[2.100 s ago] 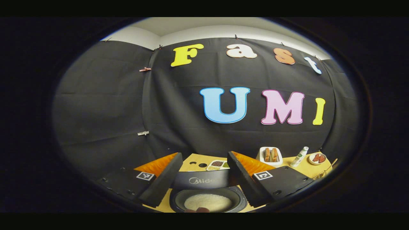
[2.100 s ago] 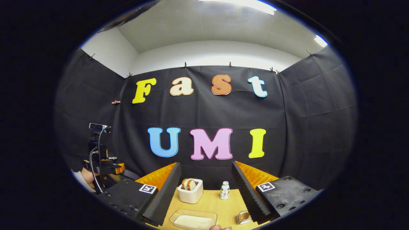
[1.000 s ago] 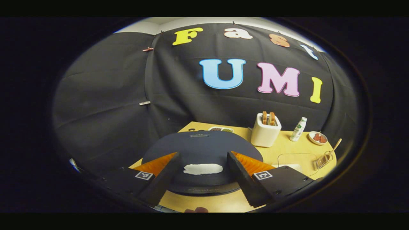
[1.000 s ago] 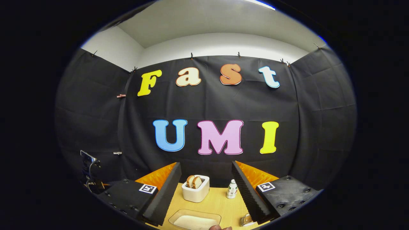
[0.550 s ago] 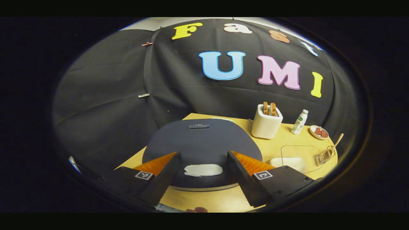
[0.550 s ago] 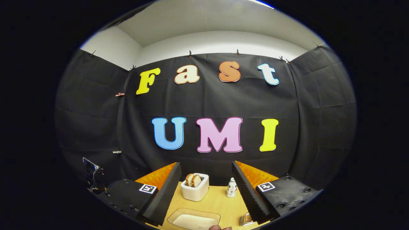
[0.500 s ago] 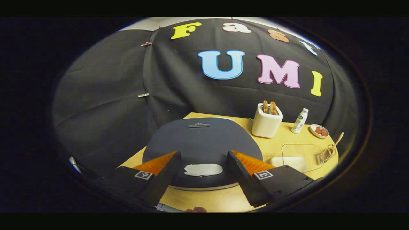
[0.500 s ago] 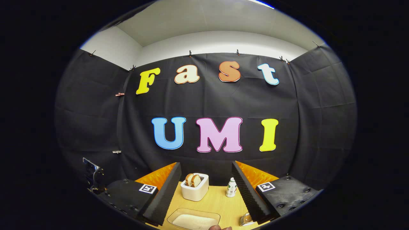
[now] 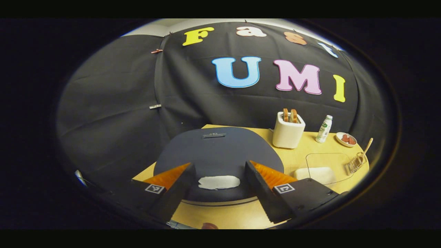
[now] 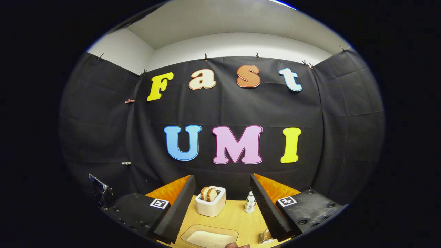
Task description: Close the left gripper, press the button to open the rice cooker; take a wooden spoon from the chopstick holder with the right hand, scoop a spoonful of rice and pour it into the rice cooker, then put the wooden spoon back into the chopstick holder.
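The rice cooker [image 9: 217,148] stands on the table with its dark lid down. A pale patch [image 9: 218,182] on its front edge lies between my left gripper's fingers. My left gripper [image 9: 219,166] hovers just in front of and above the lid, open and holding nothing. The wooden spoon [image 9: 367,146] leans in the wire chopstick holder [image 9: 355,166] at the table's far right. Beside the holder is a clear tray of rice [image 9: 322,169]. My right gripper [image 10: 222,177] is open and empty, held high over the rice tray [image 10: 209,237], with the chopstick holder [image 10: 265,237] by its right finger.
A white toaster [image 9: 288,131] with bread, a small bottle [image 9: 324,128] and a small plate [image 9: 346,138] line the back of the wooden table [image 9: 220,215]. The toaster [image 10: 211,204] and bottle [image 10: 249,202] stand ahead of my right gripper. Black cloth walls close in behind.
The cooker's lid, up over a pot of rice 2.1 s ago, is now down. My left gripper has drawn back from it. The right gripper has barely moved.
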